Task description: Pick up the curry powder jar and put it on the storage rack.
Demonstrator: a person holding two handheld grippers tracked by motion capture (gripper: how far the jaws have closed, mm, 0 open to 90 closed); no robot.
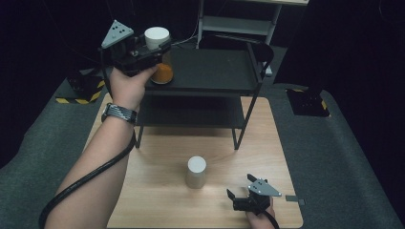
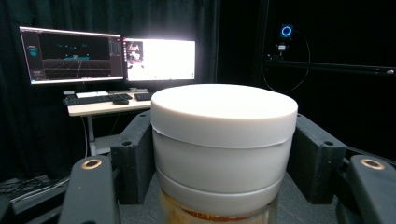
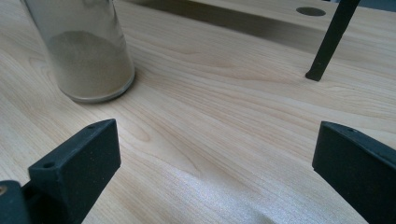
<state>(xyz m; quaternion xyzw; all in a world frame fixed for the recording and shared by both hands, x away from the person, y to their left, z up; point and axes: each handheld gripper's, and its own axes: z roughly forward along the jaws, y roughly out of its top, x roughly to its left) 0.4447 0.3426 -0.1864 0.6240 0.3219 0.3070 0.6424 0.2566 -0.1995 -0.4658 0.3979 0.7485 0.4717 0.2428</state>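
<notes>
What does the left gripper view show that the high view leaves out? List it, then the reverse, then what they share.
Left gripper view alone: two lit monitors and a keyboard on a desk.
High view alone: the black shelf, the wooden table, a second jar, the right gripper with fingers apart.
Both: the white-lidded jar of orange powder, clamped by the left gripper.

Your jar (image 1: 160,55) has a white screw lid (image 2: 224,114) and clear glass below, filled with orange powder. It stands upright — clamped at the lid between the pads of your left gripper (image 1: 154,47) — at the left front corner of the black rack's (image 1: 215,71) top shelf.
</notes>
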